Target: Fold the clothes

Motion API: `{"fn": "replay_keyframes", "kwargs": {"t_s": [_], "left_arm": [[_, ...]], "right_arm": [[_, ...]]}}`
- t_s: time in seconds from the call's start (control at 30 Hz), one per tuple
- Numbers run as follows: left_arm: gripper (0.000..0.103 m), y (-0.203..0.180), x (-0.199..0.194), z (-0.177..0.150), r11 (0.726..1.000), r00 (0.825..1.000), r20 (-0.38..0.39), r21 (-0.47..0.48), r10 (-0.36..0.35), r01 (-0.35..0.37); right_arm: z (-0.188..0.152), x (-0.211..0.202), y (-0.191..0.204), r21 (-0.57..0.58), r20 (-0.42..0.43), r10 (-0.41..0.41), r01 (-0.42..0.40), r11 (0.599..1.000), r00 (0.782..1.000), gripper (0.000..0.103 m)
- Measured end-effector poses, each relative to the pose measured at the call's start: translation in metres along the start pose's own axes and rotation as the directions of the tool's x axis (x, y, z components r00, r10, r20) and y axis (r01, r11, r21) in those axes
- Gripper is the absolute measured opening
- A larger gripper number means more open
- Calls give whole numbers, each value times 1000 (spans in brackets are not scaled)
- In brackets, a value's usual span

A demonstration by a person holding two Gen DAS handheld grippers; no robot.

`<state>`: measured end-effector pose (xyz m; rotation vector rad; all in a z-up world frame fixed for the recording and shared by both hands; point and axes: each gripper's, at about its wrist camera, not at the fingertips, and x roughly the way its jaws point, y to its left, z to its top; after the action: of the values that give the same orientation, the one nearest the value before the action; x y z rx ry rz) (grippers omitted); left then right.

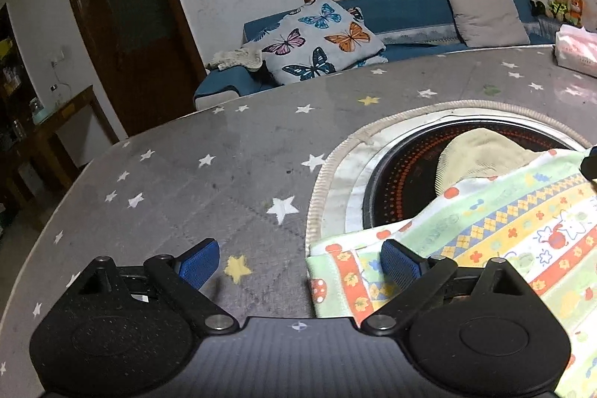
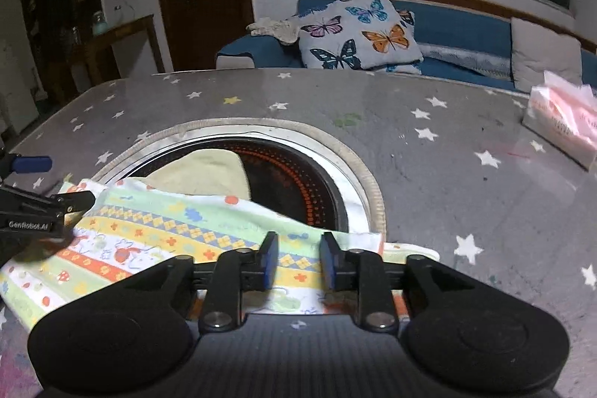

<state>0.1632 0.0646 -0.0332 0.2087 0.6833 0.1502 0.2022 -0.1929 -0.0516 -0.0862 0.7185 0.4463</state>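
- Left gripper [image 1: 300, 262]: jaws wide apart, holding nothing, straddling the left corner of the patterned cloth [image 1: 485, 230]. May close on only the top layer, or miss the corner.
- Cloth lying partly over the round heater [image 2: 298, 181] set in the table [image 2: 429, 152]. Could sag into that recess when pulled.
- Right gripper [image 2: 298, 260]: jaws parted by a narrow gap above the cloth's right end, gripping nothing. May slip off.

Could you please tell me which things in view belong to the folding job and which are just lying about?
Job: patterned cloth, cream garment, left gripper, right gripper.

Lying about: tissue pack, butterfly pillow, grey pillow, plush toys.
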Motion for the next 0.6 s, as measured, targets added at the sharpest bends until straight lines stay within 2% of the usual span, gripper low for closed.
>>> {"fn": "replay_keyframes", "kwargs": {"t_s": [0.07, 0.17, 0.33, 0.43, 0.6], "left_arm": [[94, 4, -3, -1, 1000, 1000, 0, -16, -9, 9], [94, 13, -9, -2, 998, 1000, 0, -56, -23, 23], [94, 35, -24, -5, 988, 999, 8, -150, -46, 46], [93, 48, -32, -7, 977, 998, 11, -205, -55, 56], [93, 60, -39, -16, 963, 995, -8, -255, -96, 90]], "right_arm": [[0, -8, 8, -28, 5, 17, -17, 999, 1000, 30], [-1, -20, 27, -77, 13, 61, -60, 995, 998, 40], [-6, -41, 70, -196, 10, 177, -172, 965, 984, 47], [-13, -50, 99, -274, -10, 250, -243, 930, 968, 49], [-31, -51, 149, -423, -60, 332, -325, 846, 941, 49]]}}
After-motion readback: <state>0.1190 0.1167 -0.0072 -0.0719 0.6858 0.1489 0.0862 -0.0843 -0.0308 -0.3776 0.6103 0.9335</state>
